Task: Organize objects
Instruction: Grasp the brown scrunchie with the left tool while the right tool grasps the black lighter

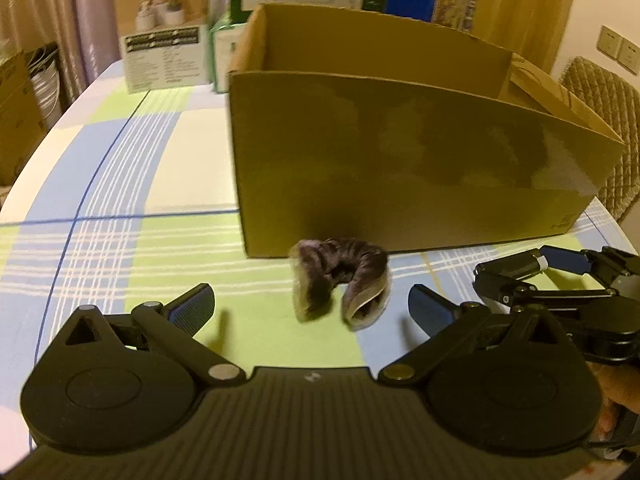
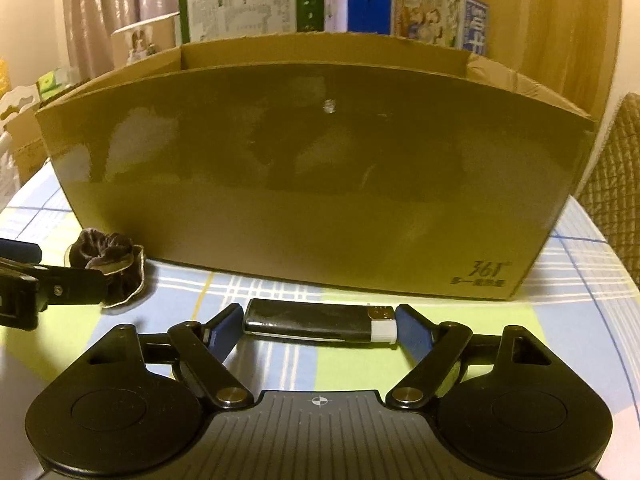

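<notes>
A dark brown velvet scrunchie (image 1: pixel 340 280) lies on the checked tablecloth, right against the front wall of a big open cardboard box (image 1: pixel 400 160). My left gripper (image 1: pixel 312 306) is open, and the scrunchie sits just ahead of the gap between its blue pads without touching either. A black lighter (image 2: pixel 312 322) with a white end lies crosswise in front of the box (image 2: pixel 320 184). My right gripper (image 2: pixel 319 326) is shut on the lighter, one pad against each end. In the right wrist view the scrunchie (image 2: pixel 116 264) is at the far left, partly behind a left finger.
Printed cartons (image 1: pixel 164 40) and a blue-and-green one (image 2: pixel 280 4) stand behind the cardboard box. A quilted chair back (image 1: pixel 600 120) rises at the right. The table edge (image 1: pixel 36 168) curves along the left, with stacked boxes beyond it. In the left wrist view the right gripper (image 1: pixel 560 280) is close beside my right finger.
</notes>
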`<state>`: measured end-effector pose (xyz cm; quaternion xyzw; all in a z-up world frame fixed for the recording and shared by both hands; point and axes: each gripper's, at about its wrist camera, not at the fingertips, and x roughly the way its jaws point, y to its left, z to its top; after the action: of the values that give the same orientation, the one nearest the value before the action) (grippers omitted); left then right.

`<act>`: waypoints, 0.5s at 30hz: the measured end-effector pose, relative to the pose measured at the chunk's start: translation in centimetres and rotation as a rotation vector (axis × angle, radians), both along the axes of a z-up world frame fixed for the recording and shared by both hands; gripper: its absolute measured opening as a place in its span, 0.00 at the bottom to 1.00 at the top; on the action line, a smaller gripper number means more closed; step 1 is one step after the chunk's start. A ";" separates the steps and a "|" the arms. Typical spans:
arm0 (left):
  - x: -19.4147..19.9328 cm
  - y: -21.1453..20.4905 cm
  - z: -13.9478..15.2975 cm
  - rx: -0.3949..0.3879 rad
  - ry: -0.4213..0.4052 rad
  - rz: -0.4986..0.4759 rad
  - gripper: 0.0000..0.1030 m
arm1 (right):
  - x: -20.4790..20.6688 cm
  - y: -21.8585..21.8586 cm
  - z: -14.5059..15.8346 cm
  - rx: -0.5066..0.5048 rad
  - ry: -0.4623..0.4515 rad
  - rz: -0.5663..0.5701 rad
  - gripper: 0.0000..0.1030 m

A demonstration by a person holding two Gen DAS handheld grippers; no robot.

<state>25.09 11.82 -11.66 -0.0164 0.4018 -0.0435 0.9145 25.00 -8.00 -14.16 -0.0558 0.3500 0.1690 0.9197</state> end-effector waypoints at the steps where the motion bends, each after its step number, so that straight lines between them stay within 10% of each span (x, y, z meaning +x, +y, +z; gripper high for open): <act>1: 0.0 -0.2 0.0 0.005 -0.007 -0.007 0.98 | 0.0 -0.3 0.1 0.011 0.010 -0.008 0.77; 15: 1.9 -2.9 -1.4 0.119 -0.021 -0.117 0.61 | 0.1 -1.4 0.5 0.053 0.044 -0.053 0.77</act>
<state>26.98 8.89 -13.10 0.0620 0.3942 -0.0732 0.9140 25.07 -9.42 -13.70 -0.0183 0.3669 0.1550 0.9171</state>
